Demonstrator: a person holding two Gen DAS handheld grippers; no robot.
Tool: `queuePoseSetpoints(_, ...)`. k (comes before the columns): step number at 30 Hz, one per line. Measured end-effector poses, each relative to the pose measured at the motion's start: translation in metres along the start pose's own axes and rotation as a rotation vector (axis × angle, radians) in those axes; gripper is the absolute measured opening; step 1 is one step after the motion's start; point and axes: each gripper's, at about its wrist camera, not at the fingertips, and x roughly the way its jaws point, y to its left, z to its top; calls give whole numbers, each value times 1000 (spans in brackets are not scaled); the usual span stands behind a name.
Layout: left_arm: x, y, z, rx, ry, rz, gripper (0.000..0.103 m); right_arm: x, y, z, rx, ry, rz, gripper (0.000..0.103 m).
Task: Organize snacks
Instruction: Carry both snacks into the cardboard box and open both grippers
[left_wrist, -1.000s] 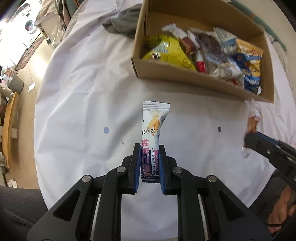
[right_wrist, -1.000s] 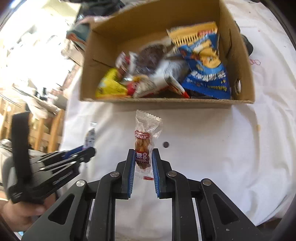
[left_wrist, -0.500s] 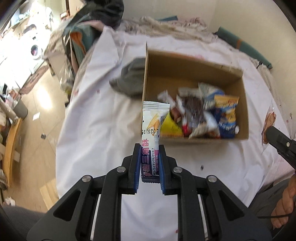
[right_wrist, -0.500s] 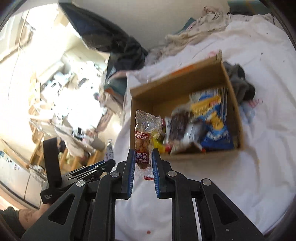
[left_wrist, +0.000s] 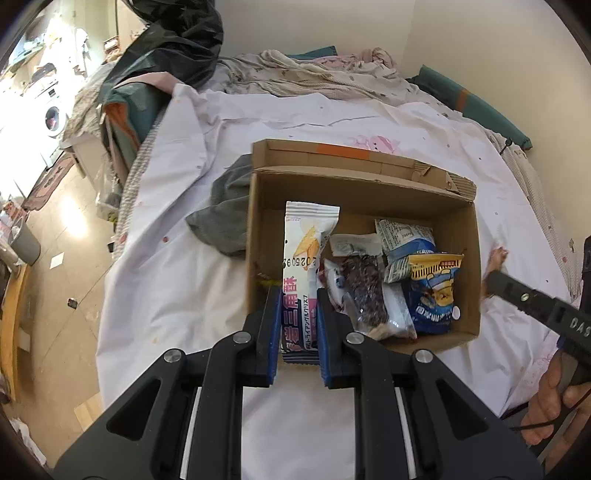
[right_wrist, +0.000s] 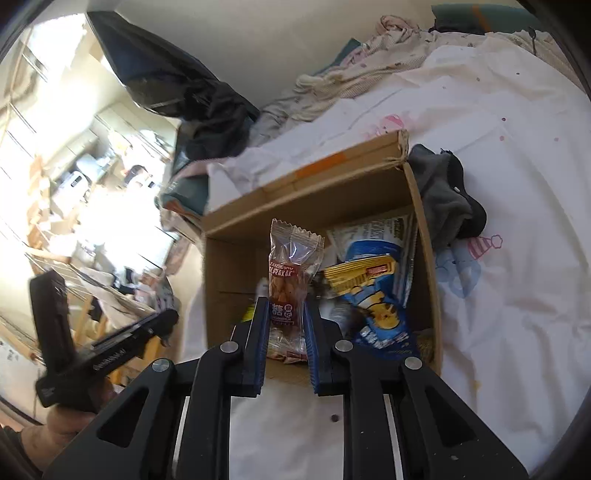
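Observation:
My left gripper (left_wrist: 298, 295) is shut on a white and purple snack packet (left_wrist: 304, 266), held upright above the left part of an open cardboard box (left_wrist: 258, 229). The box holds several snacks, among them a blue and yellow bag (left_wrist: 434, 291) and a dark packet (left_wrist: 364, 291). My right gripper (right_wrist: 286, 304) is shut on a clear packet of brown snack (right_wrist: 290, 273), held above the same box (right_wrist: 229, 258). Each gripper also shows in the other's view, the right one in the left wrist view (left_wrist: 535, 306) and the left one in the right wrist view (right_wrist: 122, 339).
The box sits on a bed with a white sheet (left_wrist: 177, 280). A grey cloth (left_wrist: 221, 218) lies against the box's left wall. Crumpled bedding (left_wrist: 317, 74) and a black bag (left_wrist: 177, 40) lie at the back. The floor (left_wrist: 66, 229) drops away on the left.
Both grippers have risen and moved back from the box with their packets. The view went from close over the sheet to high above the box.

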Motion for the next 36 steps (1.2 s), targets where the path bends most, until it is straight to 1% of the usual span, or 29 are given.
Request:
queuePoseSetpoints(4, 22, -3, -2, 5, 13, -8, 14, 20, -2, -1, -20, 46, -60, 19)
queuePoseSetpoints(5, 28, -3, -4, 5, 15, -8, 14, 25, -1, -3, -30, 61, -86, 19)
queuePoseSetpoints(8, 42, 0, -7, 6, 9, 30, 14, 40, 0, -11, -81, 94, -173, 19)
queuePoseSetpoints(9, 47, 2, -6, -4, 25, 30, 14, 45, 1, -14, -95, 108, -188, 19)
queuePoseSetpoints(11, 50, 6, -3, -28, 35, 1, 14, 51, 3, -16, -114, 121, -203, 19)
queuePoseSetpoints(14, 50, 6, -2, -23, 28, 14, 14, 57, 5, -18, -138, 127, -230, 19)
queuePoseSetpoints(17, 52, 4, -3, -24, 52, -2, 14, 63, 6, -20, -155, 131, -269, 19)
queuePoseSetpoints(22, 51, -6, -5, 21, 30, 16, 15, 68, 5, -21, -150, 148, -277, 20)
queuePoseSetpoints(27, 53, -7, -7, 12, 36, 14, 15, 69, 4, -22, -149, 159, -281, 22)
queuePoseSetpoints(33, 51, -11, -12, 45, 22, 32, 15, 69, 4, -23, -149, 161, -276, 23)
queuePoseSetpoints(36, 50, -11, -13, 40, 19, 45, 16, 66, 4, -22, -132, 157, -254, 23)
